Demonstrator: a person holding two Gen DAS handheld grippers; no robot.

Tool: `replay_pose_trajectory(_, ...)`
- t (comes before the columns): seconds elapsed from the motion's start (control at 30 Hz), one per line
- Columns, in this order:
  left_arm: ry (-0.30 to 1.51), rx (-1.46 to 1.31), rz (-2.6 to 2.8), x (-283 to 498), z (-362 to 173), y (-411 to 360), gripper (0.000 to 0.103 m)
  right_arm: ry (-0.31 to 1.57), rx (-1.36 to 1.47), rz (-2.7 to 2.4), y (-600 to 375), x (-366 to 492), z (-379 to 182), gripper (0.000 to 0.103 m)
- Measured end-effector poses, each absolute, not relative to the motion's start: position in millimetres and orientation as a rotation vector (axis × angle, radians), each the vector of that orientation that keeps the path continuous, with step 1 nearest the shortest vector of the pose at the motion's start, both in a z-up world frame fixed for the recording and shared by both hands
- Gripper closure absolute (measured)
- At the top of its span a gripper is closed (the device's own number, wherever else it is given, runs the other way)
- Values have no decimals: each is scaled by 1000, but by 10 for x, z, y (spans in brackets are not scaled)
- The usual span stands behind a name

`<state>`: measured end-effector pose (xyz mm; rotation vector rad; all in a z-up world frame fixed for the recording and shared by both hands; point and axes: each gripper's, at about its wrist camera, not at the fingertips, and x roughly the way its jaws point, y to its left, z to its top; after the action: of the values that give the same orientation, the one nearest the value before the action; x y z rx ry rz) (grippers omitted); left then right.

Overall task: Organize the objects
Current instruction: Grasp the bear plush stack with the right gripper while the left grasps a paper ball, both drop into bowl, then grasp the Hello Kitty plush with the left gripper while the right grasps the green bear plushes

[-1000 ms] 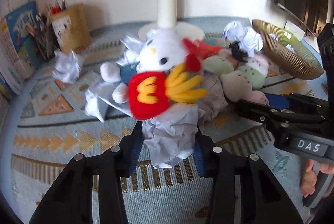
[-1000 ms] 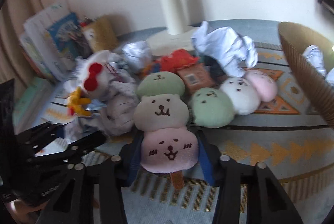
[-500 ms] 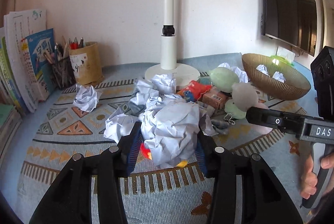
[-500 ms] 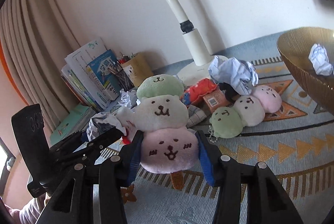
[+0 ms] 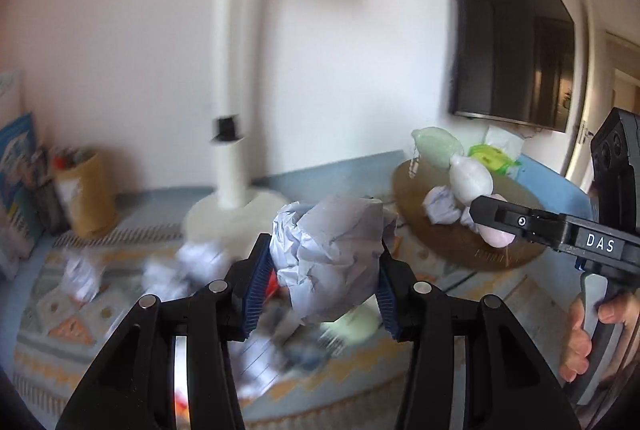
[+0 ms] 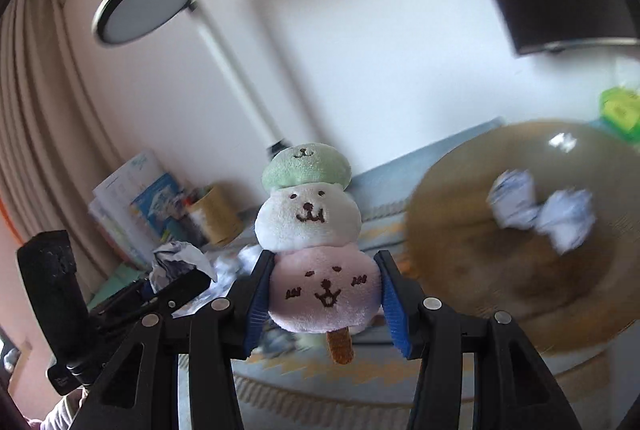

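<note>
A crumpled paper ball (image 5: 336, 270) hangs above the rug between the blue pads of my left gripper (image 5: 324, 250). Its jaws are opening slightly, but the pads still press on the paper. My right gripper (image 6: 324, 258) is shut on the pink bottom ball of a plush dango skewer (image 6: 308, 213), which stands upright with green on top, white in the middle and a brown stick below. In the left wrist view the right gripper (image 5: 552, 226) holds that plush (image 5: 468, 177) in front of the golden bowl (image 5: 452, 246). The bowl (image 6: 500, 270) lies to the right and holds two paper balls (image 6: 516, 201).
A white lamp pole (image 5: 230, 69) rises from a round base behind the rug. A pen holder (image 5: 86, 197) and books (image 5: 16, 165) stand at the left wall. Loose paper balls (image 5: 80, 274) lie on the patterned rug. A dark screen (image 5: 512, 41) hangs above a green box (image 5: 492, 153).
Both grippers have risen off the rug with their loads and swung right towards the bowl. The pile of plush toys and paper has dropped low and blurred.
</note>
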<state>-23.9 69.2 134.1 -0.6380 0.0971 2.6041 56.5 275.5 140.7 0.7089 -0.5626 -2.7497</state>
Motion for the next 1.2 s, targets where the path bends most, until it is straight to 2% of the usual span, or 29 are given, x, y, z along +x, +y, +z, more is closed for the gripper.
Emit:
replay_pose_trajectory(0.2,184,-604,2483,-535,1382,1678,57,-588,770,-2879,3438,551,1440,54)
replay_pose_trajectory(0.27,211,-590,2462,-570,1363,1887,52,-614,789,-2906,3611,534,1417,47)
replay_pose_trajectory(0.3,233,-589,2452,-599,1339,2007,27,-634,800,-2935,3700,554,1413,39)
replay_pose_trajectory(0.33,244,-608,2425,-638,1309,2095,3,-669,813,-2966,3775,564,1393,13)
replay_pose_trajectory(0.37,246,-619,2386,-660,1275,2169,0,-713,847,-2979,3860,557,1368,0)
replay_pose_trajectory(0.5,273,-611,2355,-609,1195,2281,1,-866,788,-2956,4087,591,1339,0)
replay_pose_trajectory(0.8,298,-669,2412,-503,1372,1897,1,-845,778,-2945,3924,642,1540,0)
replay_pose_trajectory(1.07,299,-654,2602,-328,1810,907,1,-678,739,-2928,3207,743,1891,0)
replay_pose_trajectory(1.2,261,-718,2677,-263,1749,292,1,-558,768,-2888,2703,766,1854,0)
